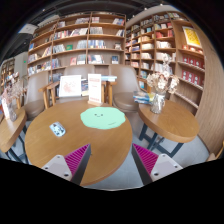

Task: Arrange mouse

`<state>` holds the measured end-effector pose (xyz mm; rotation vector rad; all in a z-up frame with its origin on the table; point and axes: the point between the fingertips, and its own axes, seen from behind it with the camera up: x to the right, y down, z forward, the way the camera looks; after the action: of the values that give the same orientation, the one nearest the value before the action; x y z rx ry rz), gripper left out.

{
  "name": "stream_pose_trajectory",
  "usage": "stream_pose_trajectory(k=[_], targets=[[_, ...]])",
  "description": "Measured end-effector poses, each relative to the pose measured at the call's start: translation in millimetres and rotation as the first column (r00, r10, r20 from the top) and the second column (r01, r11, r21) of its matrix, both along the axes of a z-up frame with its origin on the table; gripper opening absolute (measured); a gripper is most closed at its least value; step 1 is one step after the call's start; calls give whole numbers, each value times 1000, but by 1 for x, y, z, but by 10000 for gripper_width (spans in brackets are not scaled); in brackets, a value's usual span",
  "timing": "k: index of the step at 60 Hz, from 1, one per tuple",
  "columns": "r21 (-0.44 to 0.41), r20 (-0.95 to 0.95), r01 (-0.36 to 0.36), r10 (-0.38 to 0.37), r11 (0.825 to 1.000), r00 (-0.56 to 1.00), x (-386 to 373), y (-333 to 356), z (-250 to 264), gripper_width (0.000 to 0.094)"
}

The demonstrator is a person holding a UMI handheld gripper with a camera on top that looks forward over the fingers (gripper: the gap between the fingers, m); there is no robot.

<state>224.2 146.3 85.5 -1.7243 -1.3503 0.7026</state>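
Observation:
A round wooden table (60, 150) stands ahead of me. On its far side lies a light green round mat (103, 118). A small white and grey mouse (58, 129) rests on the table's left part, left of the mat and beyond my left finger. My gripper (112, 160) hovers high above the table's near edge. Its fingers are spread wide apart with nothing between them. The magenta pads (76, 157) show at both sides.
Wooden chairs (95, 92) stand behind the table. A second round table (170, 122) with a vase of flowers (158, 95) is to the right. Another table (10, 128) is at the left. Tall bookshelves (90, 45) line the back walls.

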Motion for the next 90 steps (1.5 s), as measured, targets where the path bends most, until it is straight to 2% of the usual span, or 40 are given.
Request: stream_pose_trajectory(k=[7,14,26,34,43,56,82,90], targets=[[-6,18,-58,58,998,998,-5,-23,-7,846],[-20,21,-122,123,992,992,-35,-80,-25,846],[-59,10,-263,264,963,964,-66,-161,-46,849],[-30,15,-303,303,953,953,-93,-189,-58,857],[-9,33,-314,315,949,949,-125,-206,-73,848],[0,69,-284,284,959,956,-174,-207,-86,851],[-76,99,-205,212,976,972,-232,-191,-100,849],[-54,101,-202,207,978,973,-238,-188,-100,832]])
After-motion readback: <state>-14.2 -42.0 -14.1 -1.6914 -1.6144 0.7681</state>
